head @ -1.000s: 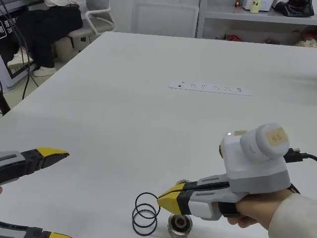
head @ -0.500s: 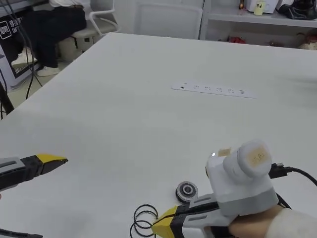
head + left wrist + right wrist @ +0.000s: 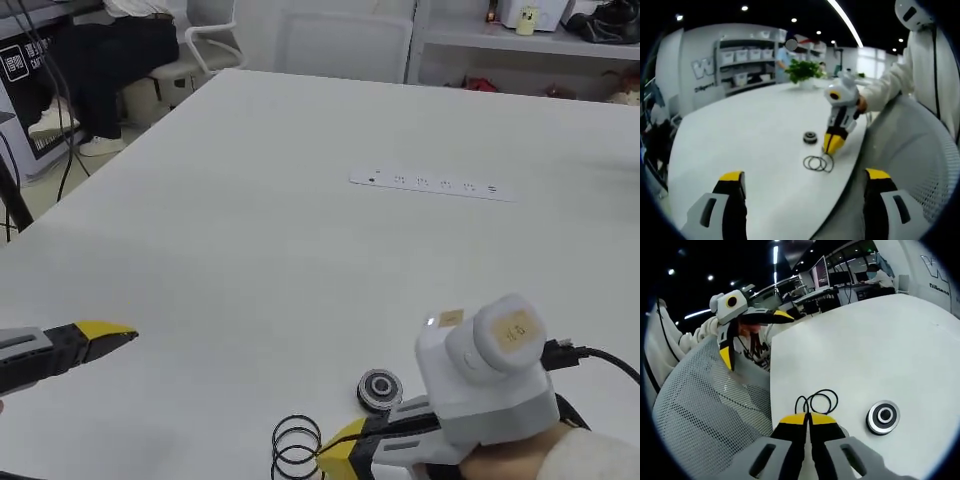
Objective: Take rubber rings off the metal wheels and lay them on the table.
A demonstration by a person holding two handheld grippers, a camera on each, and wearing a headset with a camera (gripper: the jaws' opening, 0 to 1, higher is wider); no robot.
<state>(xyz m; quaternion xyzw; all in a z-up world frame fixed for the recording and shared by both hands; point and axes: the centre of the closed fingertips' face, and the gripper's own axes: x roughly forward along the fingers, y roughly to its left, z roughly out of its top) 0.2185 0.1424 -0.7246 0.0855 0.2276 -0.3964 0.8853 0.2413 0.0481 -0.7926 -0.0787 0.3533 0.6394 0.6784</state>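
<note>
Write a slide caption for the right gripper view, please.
Shut right tool at the rubber rings, metal wheel alongside, on white table.

the rubber rings [image 3: 295, 445] lie overlapping in a small cluster on the table [image 3: 250, 230], close to its near edge. the metal wheel [image 3: 379, 389] sits flat on the table to the right of the rings and a little behind them, apart from them. the right gripper [image 3: 340, 448] comes in from the right, its tip just beside the rings' right side and in front of the wheel. the left gripper [image 3: 756, 339] is well apart to the left of the rings. a power strip [image 3: 432, 185] lies farther back, behind the wheel. a chair [image 3: 215, 40] stands beyond the table's far left corner, and shelves [image 3: 520, 40] behind its far edge.
</note>
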